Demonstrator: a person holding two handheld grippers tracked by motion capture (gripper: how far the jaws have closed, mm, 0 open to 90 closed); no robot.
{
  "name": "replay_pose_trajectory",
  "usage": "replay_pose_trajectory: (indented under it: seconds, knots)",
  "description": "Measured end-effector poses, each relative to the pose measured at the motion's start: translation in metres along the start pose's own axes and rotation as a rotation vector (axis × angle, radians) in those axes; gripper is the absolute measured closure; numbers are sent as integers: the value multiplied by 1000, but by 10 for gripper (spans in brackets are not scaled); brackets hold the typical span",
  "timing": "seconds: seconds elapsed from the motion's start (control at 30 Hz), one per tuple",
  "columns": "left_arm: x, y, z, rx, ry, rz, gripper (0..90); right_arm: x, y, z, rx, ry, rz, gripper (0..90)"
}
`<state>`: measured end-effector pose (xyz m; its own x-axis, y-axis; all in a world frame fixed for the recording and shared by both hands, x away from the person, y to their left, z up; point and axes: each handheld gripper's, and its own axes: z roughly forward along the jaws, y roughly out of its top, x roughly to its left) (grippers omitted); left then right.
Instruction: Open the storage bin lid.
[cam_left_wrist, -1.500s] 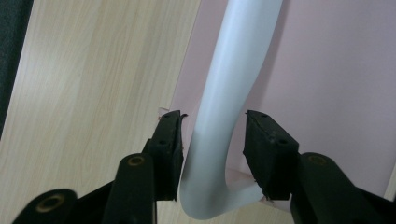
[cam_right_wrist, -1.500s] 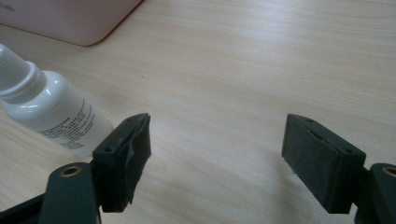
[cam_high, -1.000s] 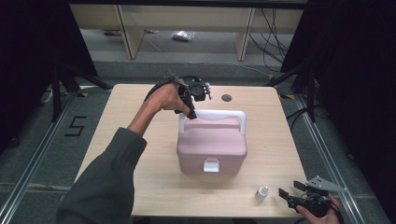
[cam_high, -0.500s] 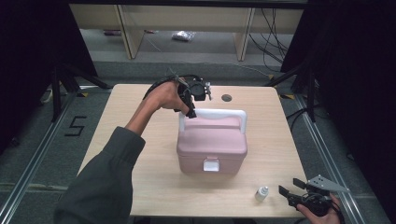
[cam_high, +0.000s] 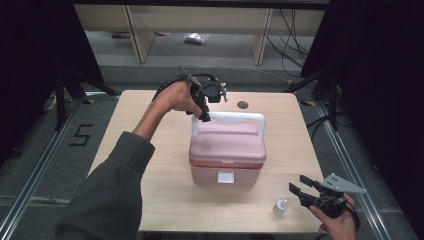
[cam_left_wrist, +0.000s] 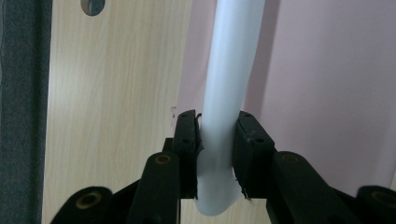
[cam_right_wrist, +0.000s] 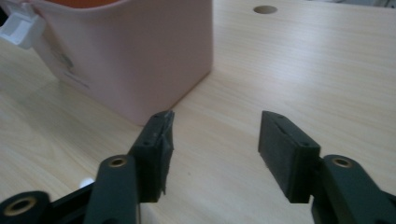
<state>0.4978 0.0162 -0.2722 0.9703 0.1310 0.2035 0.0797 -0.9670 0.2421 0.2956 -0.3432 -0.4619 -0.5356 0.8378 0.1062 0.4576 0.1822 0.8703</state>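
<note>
At far left of pink box (cam_high: 227, 150), left gripper (cam_left_wrist: 215, 135) is clamping white handle (cam_high: 235, 117); lid closed, right gripper (cam_right_wrist: 212, 140) idling apart.

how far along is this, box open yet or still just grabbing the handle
Done: the left claw is shut on the white handle at its left end. In hand: that grip on the pink box. Left: the lid looks closed, front latch down. The right claw waits open beside the small bottle.
</note>
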Motion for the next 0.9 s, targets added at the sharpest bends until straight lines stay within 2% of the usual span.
replay_pose_trajectory:
  seconds: [0.03, 0.1, 0.17, 0.23, 0.27, 0.33, 0.37, 0.4, 0.43, 0.47, 0.53, 0.57, 0.6, 0.63, 0.67, 0.7, 0.73, 0.77, 0.8, 0.83, 0.87, 0.9]
  knots:
    - [0, 0, 0, 0, 0, 0, 718, 1, 3, 3, -1, 3, -45, 523]
    - [2, 0, -1, -6, -3, -1, 718, 7, 8, 5, 5, 15, -45, 579]
    - [1, 0, -3, -9, -6, -2, 720, 8, 14, 8, -16, 18, -92, 639]
    - [1, 1, -3, -3, -3, 7, 721, 9, 18, 9, -18, 31, -74, 682]
    - [1, 1, -4, -3, -1, 10, 721, 7, 20, 10, -29, 34, -87, 704]
    - [1, 1, -4, -5, 0, 12, 722, 7, 22, 10, -42, 40, -82, 732]
    - [1, 1, -4, -8, -1, 10, 722, 8, 24, 11, -48, 66, -49, 753]
    - [1, 0, -4, -11, -5, 12, 723, 6, 29, 15, -75, 81, -86, 797]
    - [1, 0, -4, -11, -5, 12, 723, 6, 29, 15, -75, 81, -86, 797]
    - [2, 0, -4, -12, -7, 12, 723, 11, 34, 19, -83, 111, -75, 826]
    - [2, 0, -5, -18, -6, 15, 724, 13, 39, 23, -106, 117, -110, 845]
    - [2, -1, -5, -16, -7, 15, 724, 16, 41, 24, -87, 123, -106, 854]
    - [2, -1, -5, -15, -8, 16, 724, 18, 43, 27, -98, 133, -111, 861]
    - [2, 0, -5, -15, -8, 14, 724, 18, 46, 30, -113, 125, -142, 865]
    - [1, 0, -5, -13, -8, 15, 724, 22, 47, 31, -102, 143, -105, 867]
    - [1, 0, -5, -13, -11, 14, 725, 21, 49, 33, -105, 146, -139, 870]
    - [0, 0, -5, -12, -10, 15, 726, 24, 50, 35, -114, 160, -119, 872]
    - [1, 0, -5, -11, -12, 15, 726, 24, 52, 36, -107, 150, -143, 873]
    - [1, 0, -6, -12, -12, 11, 726, 26, 54, 37, -110, 154, -142, 876]
    - [1, 0, -6, -13, -10, 9, 726, 29, 54, 37, -111, 156, -108, 878]
    - [1, 0, -6, -15, -9, 7, 726, 28, 56, 39, -123, 162, -136, 879]
    - [1, 0, -6, -15, -9, 4, 725, 28, 57, 39, -123, 165, -140, 879]
